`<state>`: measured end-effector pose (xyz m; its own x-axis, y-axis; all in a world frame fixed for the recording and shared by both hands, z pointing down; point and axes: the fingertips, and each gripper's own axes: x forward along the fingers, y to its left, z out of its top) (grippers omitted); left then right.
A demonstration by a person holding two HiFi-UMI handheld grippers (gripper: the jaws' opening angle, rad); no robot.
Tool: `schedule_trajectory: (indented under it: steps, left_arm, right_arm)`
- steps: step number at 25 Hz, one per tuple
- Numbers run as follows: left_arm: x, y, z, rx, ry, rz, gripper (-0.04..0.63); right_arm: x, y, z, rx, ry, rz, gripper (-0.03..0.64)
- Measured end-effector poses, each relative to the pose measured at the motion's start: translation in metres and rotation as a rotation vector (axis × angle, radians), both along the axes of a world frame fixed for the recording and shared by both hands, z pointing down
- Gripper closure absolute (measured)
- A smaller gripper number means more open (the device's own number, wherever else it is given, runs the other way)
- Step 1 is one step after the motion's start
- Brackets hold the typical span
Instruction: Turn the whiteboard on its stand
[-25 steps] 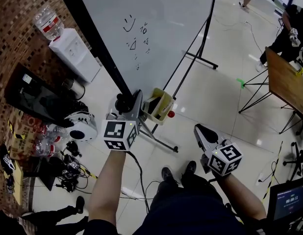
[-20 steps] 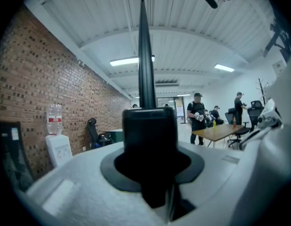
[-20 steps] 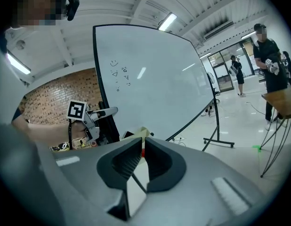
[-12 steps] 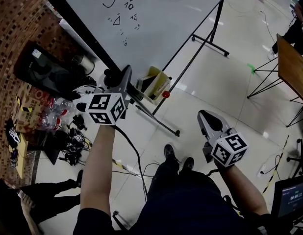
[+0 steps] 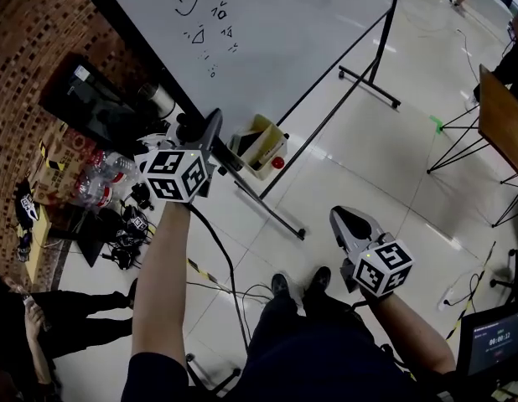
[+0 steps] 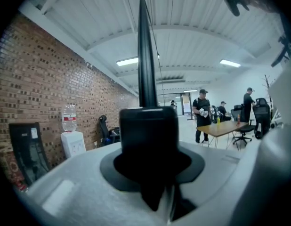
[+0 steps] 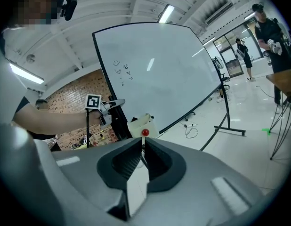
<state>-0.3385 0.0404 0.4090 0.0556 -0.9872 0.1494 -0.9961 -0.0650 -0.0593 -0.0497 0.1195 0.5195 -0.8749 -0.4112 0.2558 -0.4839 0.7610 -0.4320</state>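
Note:
The whiteboard, white with small black doodles, is tilted in its black stand. My left gripper clamps the board's black frame edge at its lower left corner. In the left gripper view that frame edge rises straight up from between the jaws of the left gripper, which are opening slightly. My right gripper hangs low at the right, well away from the board, shut with nothing in it. The right gripper view shows the right gripper, the whole whiteboard and the left gripper on its edge.
A pale box with a red ball hangs below the board. Bottles, cables and a black case crowd the brick wall at left. A wooden table stands at right, a person at bottom left. A water dispenser stands by the wall.
My left gripper has moved left and slightly up with the board's edge, and the board has swung with it. The right gripper has stayed low at the right.

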Motion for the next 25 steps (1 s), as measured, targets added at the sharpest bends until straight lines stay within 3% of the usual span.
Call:
schedule_trajectory:
  steps: [4, 14, 25]
  left_arm:
    - [-0.005, 0.045, 0.006, 0.015, 0.002, 0.015, 0.457]
    - [0.018, 0.078, -0.005, 0.030, 0.008, 0.036, 0.468]
    - [0.024, 0.118, -0.004, 0.016, 0.012, -0.009, 0.453]
  right_arm:
    - [-0.005, 0.034, -0.005, 0.043, -0.001, 0.042, 0.595]
    - [0.007, 0.046, -0.026, 0.059, 0.051, 0.103, 0.595]
    - [0.020, 0.067, -0.034, 0.071, 0.014, 0.045, 0.595]
